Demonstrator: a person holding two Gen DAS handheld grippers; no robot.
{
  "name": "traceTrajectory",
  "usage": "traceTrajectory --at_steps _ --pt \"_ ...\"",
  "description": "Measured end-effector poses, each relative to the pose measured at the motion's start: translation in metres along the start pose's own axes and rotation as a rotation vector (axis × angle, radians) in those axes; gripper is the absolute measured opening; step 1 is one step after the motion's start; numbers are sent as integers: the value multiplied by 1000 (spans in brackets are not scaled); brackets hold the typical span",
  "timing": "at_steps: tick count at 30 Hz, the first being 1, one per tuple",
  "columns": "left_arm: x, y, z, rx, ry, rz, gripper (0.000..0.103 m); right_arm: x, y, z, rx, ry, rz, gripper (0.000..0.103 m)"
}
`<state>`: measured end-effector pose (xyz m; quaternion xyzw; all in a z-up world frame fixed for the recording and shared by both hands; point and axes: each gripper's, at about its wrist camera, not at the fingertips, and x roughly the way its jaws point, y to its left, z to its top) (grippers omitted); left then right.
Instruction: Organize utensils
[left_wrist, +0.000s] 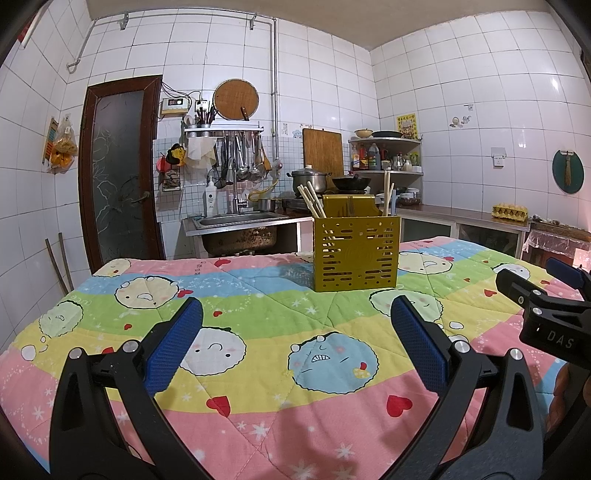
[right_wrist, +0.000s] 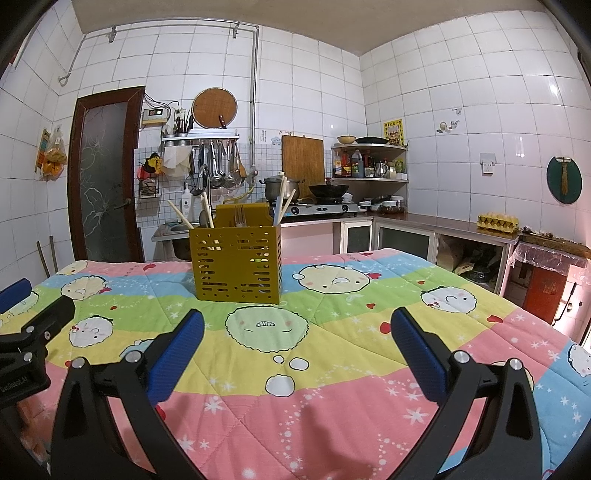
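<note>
Utensil holder (left_wrist: 355, 254), yellow and perforated, standing upright on a cartoon-print quilt (left_wrist: 258, 317) that covers the table, well ahead of both tools. Chopsticks (left_wrist: 311, 201) lean in its left compartment; a fork (right_wrist: 239, 215) stands near its middle, and further sticks (right_wrist: 283, 199) rise at its right. Left gripper (left_wrist: 295, 345): blue-padded jaws spread wide, nothing between them, holder ahead and slightly right. Right gripper (right_wrist: 297, 349): jaws likewise wide and empty, holder ahead and to the left. Each tool appears at the edge of the other's view, side by side above the quilt.
</note>
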<state>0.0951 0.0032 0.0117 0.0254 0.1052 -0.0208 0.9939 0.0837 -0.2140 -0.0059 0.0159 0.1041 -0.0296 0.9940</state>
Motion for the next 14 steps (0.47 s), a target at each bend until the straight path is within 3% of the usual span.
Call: traceTrajectory --at_steps 14 --pt "7 -2 -2 -13 34 8 98 1 5 -1 -12 4 -1 99"
